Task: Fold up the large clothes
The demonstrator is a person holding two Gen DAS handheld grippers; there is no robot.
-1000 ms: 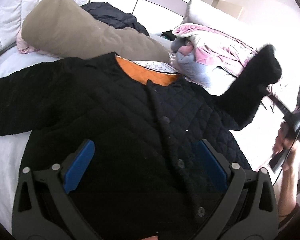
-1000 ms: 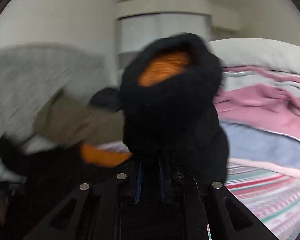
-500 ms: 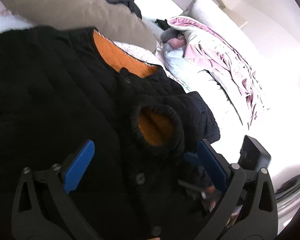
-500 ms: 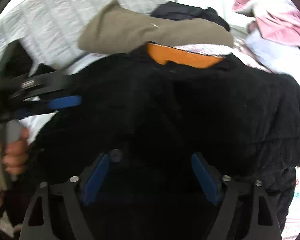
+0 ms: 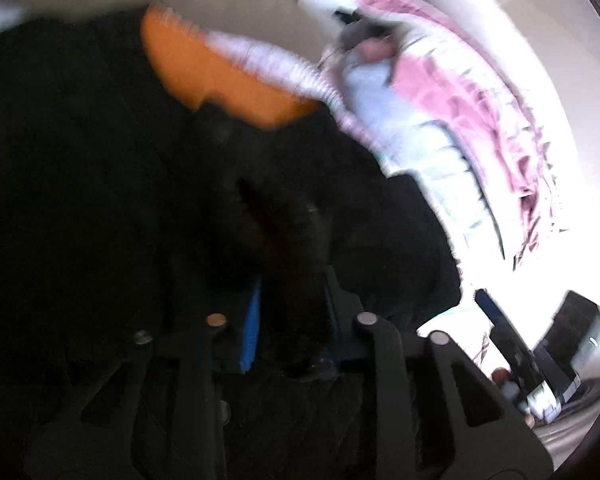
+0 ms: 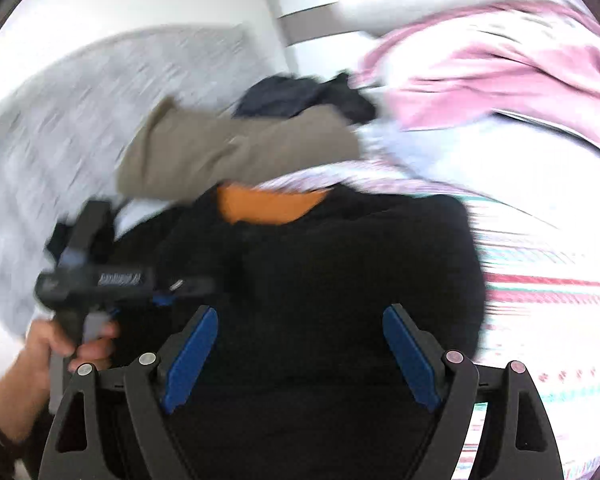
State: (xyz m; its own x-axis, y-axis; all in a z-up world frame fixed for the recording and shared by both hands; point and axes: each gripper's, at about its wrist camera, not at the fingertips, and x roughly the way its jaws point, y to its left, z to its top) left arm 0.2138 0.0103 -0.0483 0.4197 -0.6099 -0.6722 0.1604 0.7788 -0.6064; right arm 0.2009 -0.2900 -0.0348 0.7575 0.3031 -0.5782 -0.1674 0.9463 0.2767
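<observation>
Left gripper: jaws nearly closed, pinching dark sleeve cuff of black jacket. Frame blurred. Right gripper: jaws wide apart, holding nothing, hovering over jacket body. Jacket lies flat on striped bedspread, orange lining showing at collar. Tan pillow just behind collar. Pink blanket heaped right of it.

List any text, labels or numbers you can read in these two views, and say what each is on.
No text can be read in either view.
A pale printed strip on the side of the left hand-held gripper, in the right wrist view: too blurred to read.
Black quilted jacket with orange lining: no visible label.
Pink and white striped bedding: pattern only, no words.
</observation>
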